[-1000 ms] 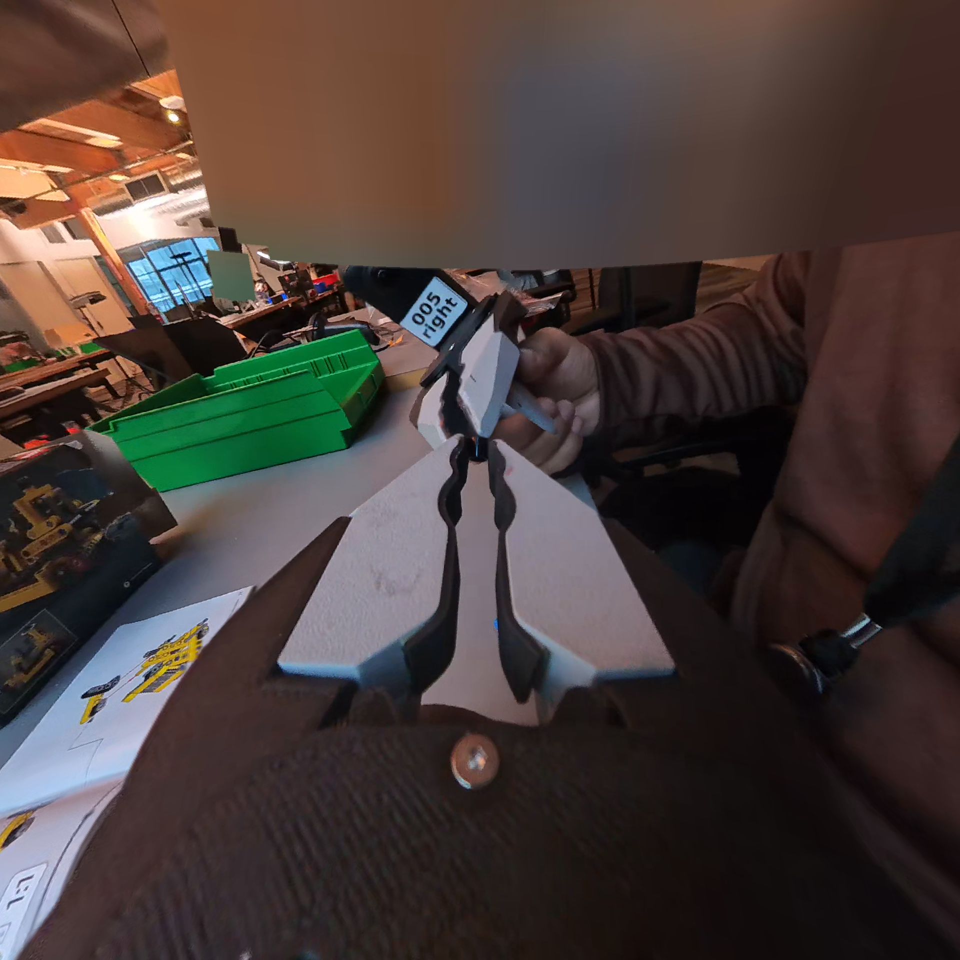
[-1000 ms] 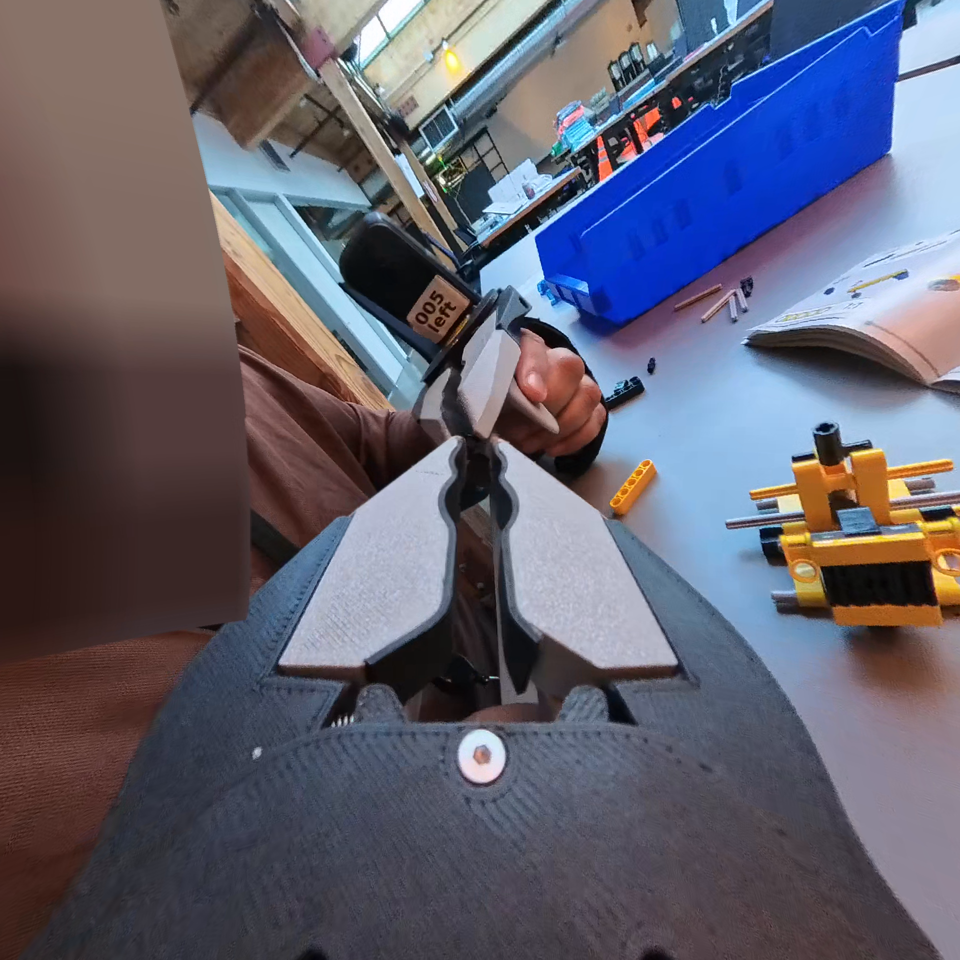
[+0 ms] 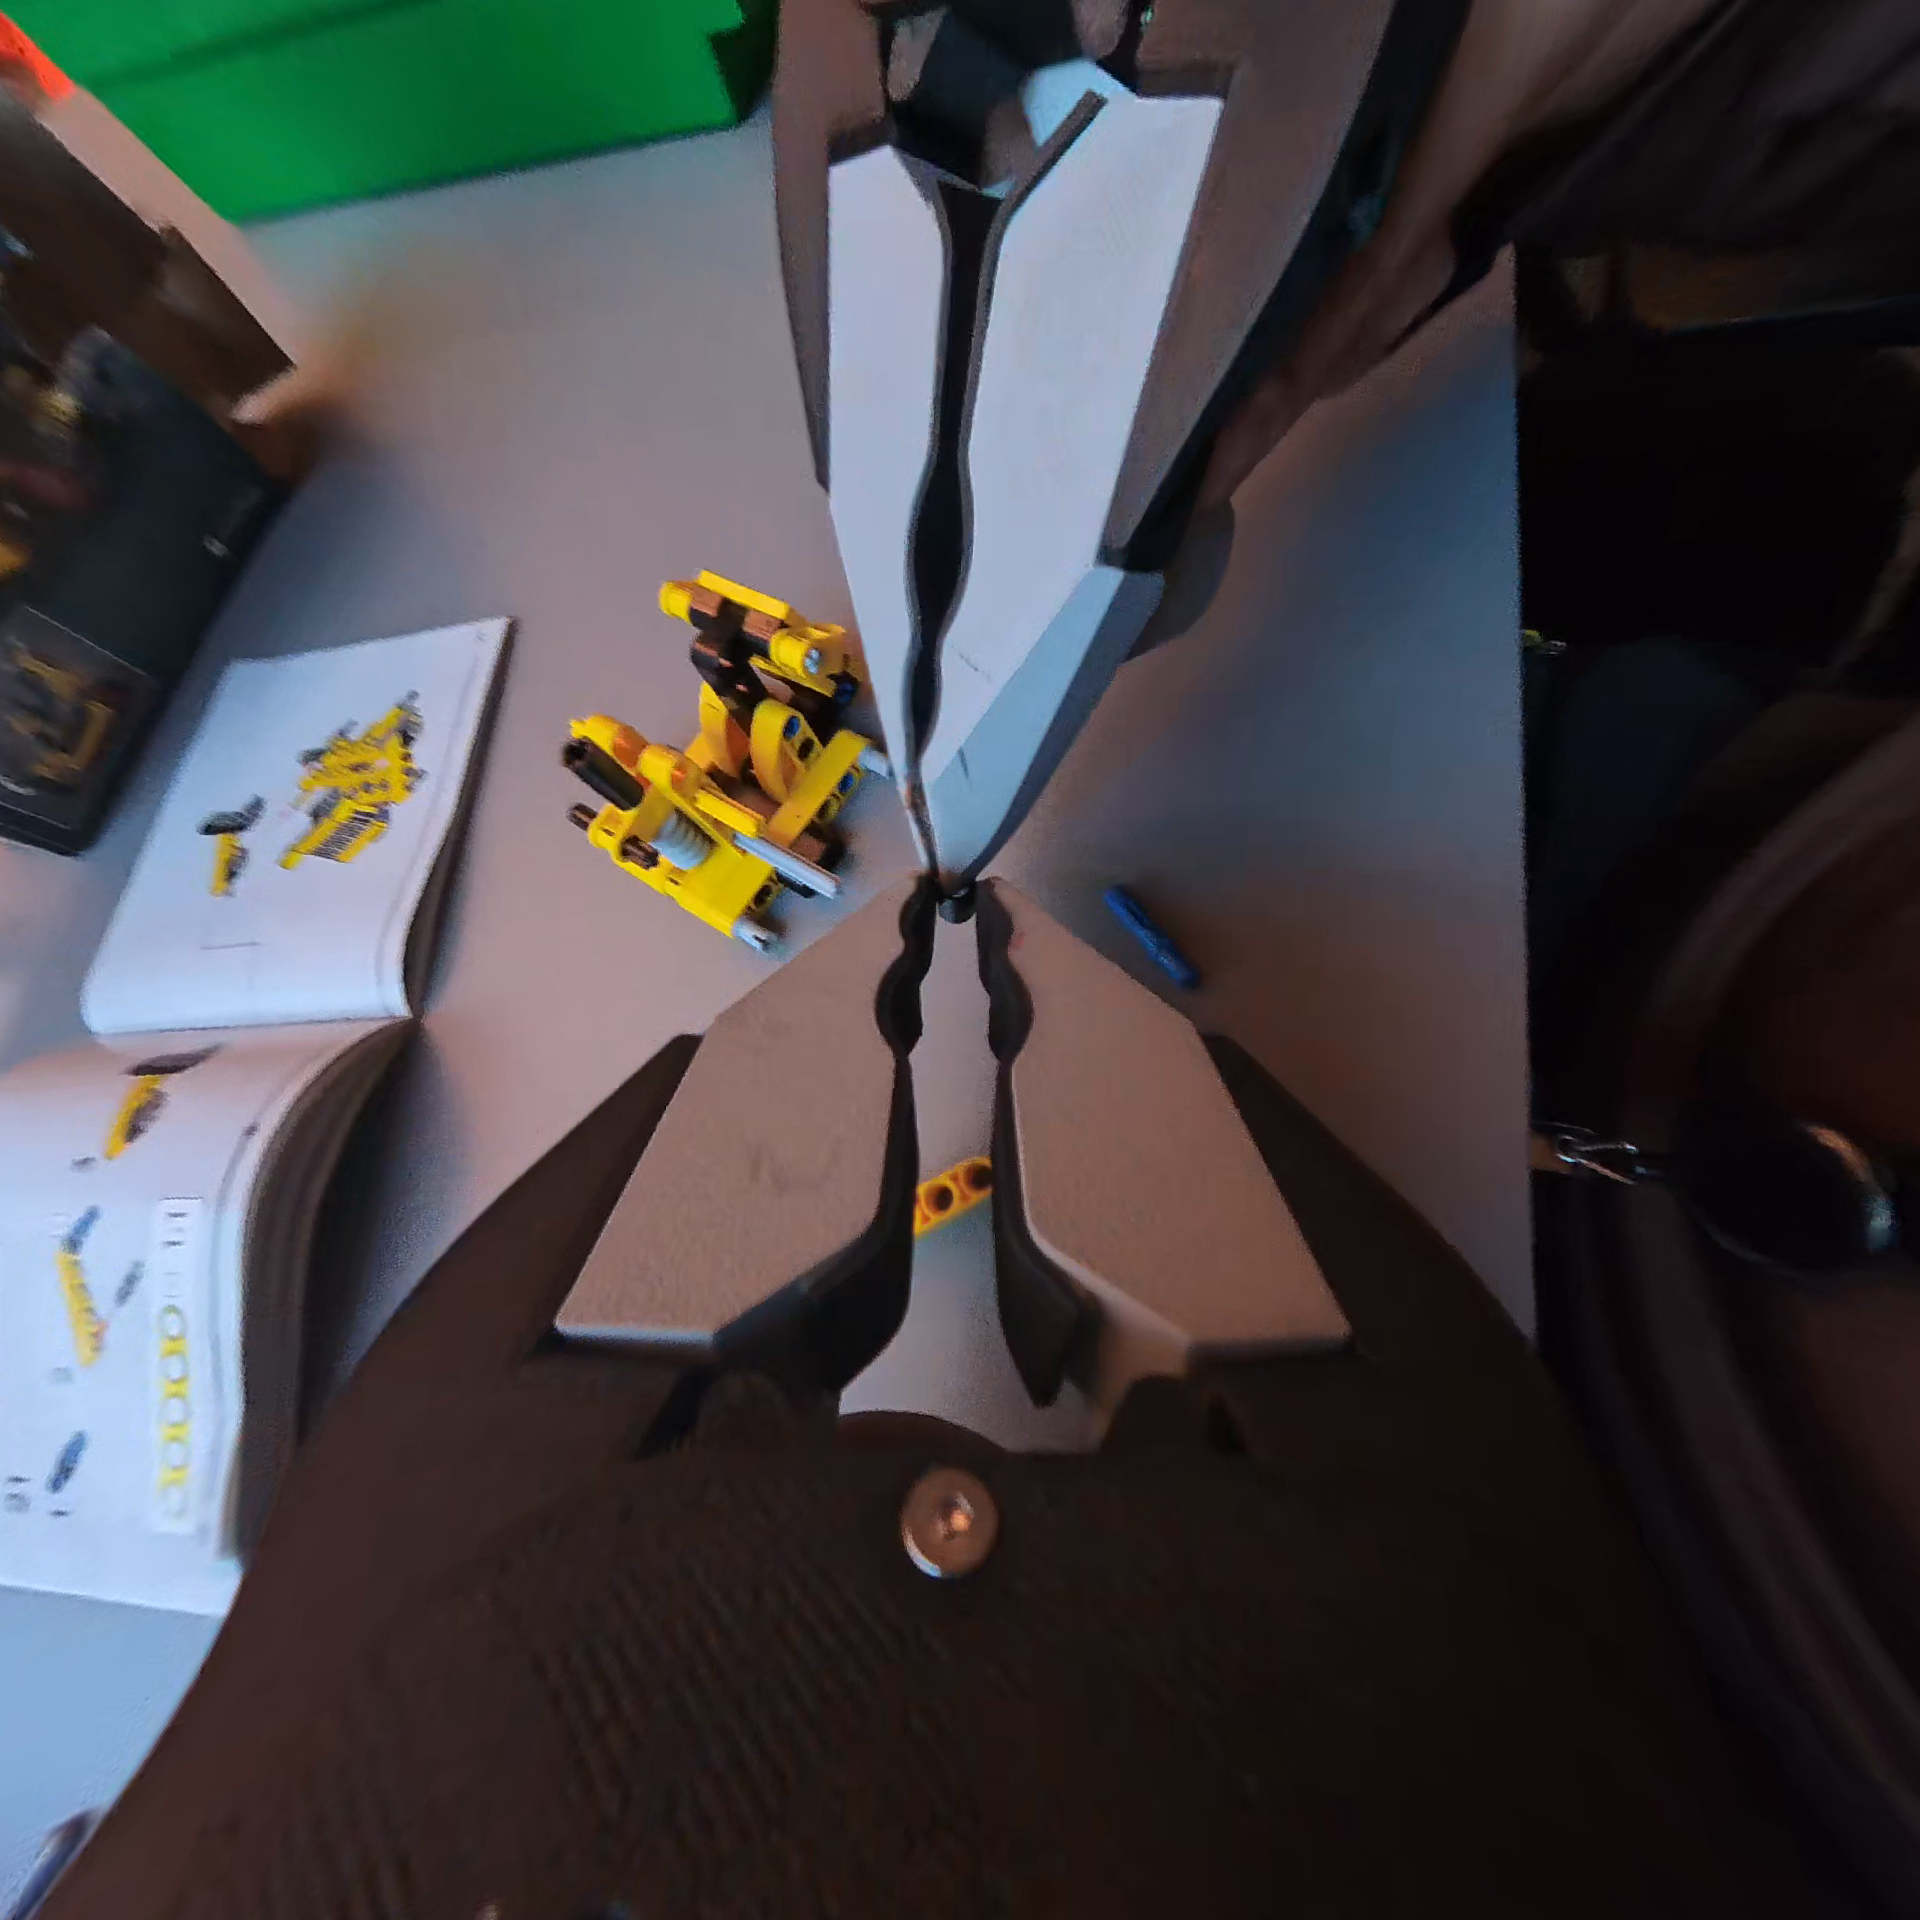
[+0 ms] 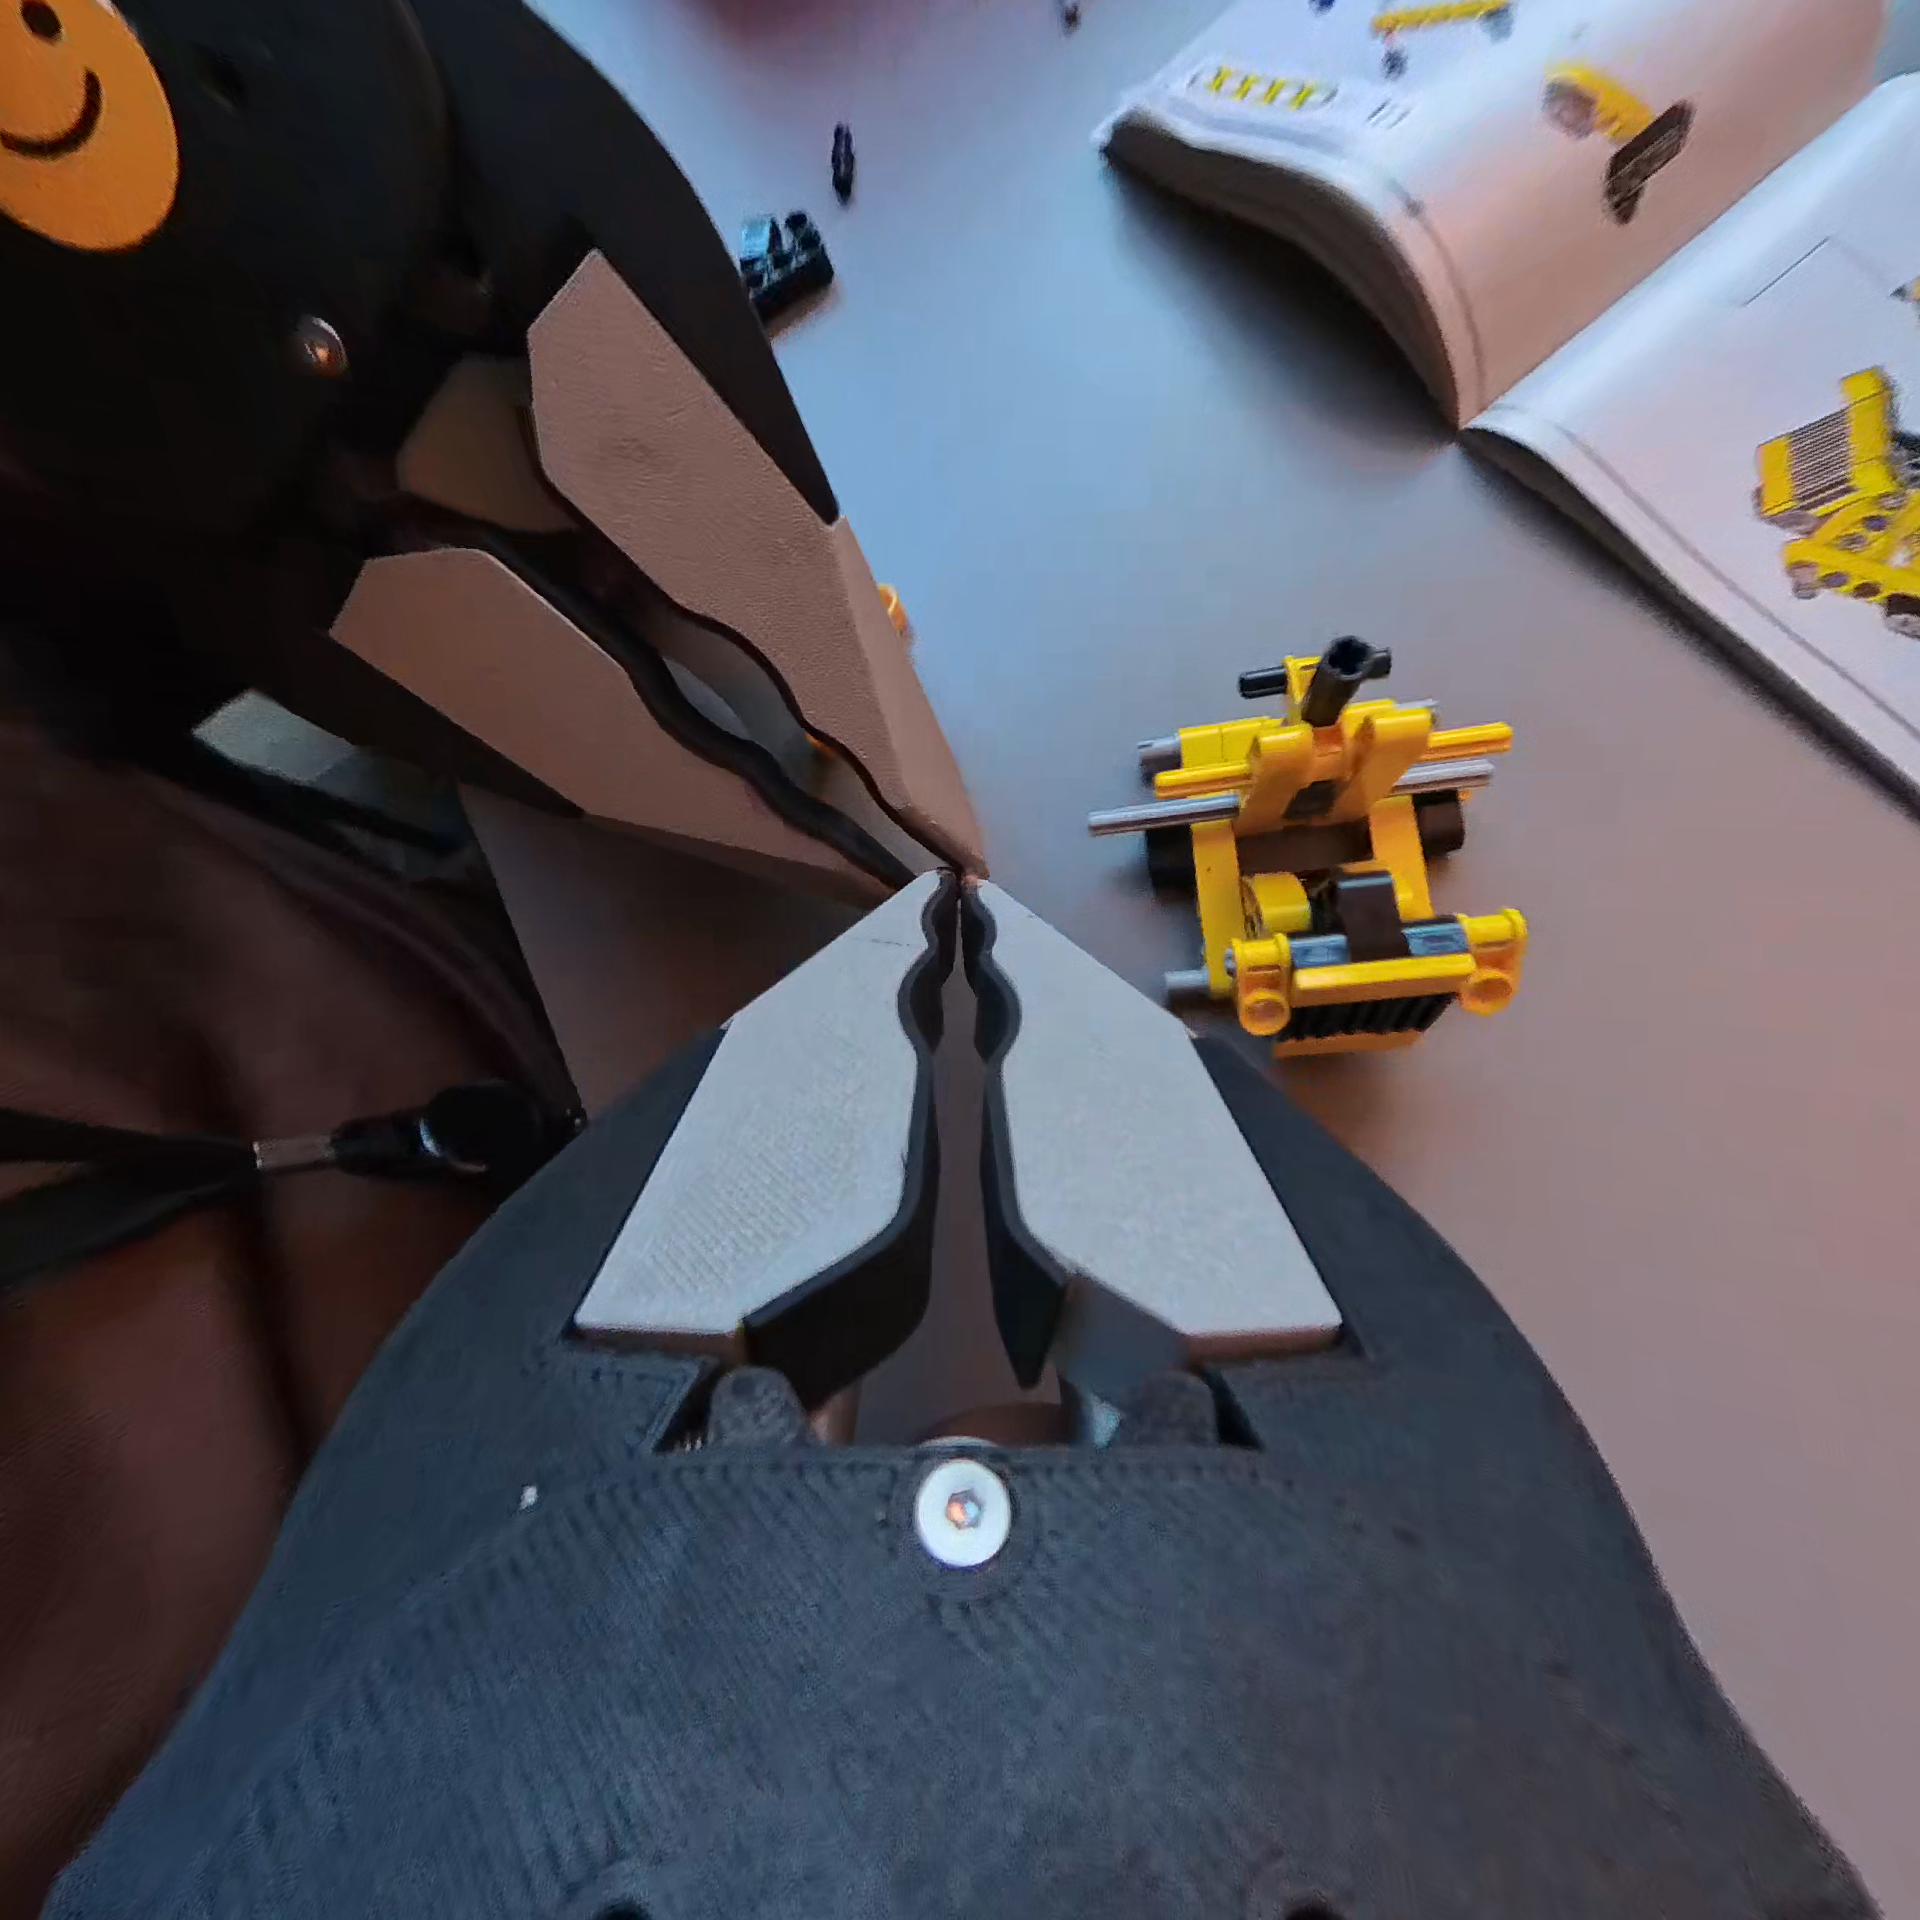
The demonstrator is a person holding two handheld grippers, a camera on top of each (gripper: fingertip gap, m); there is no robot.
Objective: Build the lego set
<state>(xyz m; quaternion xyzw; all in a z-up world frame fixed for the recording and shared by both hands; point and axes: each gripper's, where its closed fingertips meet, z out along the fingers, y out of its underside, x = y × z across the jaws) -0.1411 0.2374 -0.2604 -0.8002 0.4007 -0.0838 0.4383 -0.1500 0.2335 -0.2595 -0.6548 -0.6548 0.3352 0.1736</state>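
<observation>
Your left gripper (image 3: 948, 902) pinches a small dark piece (image 3: 954, 906) tip-to-tip with your right gripper (image 4: 958, 896), its fingers pressed together, above the worktop (image 4: 1091, 499); the yellow lego model (image 4: 1340, 862) stands just beside, near the open instruction booklet (image 3: 301, 821).

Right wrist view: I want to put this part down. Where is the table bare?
Bare table lies between the open instruction booklet, the yellow model and the small black pieces. More lies nearer than the model. The two meeting gripper tips crowd the middle.
</observation>
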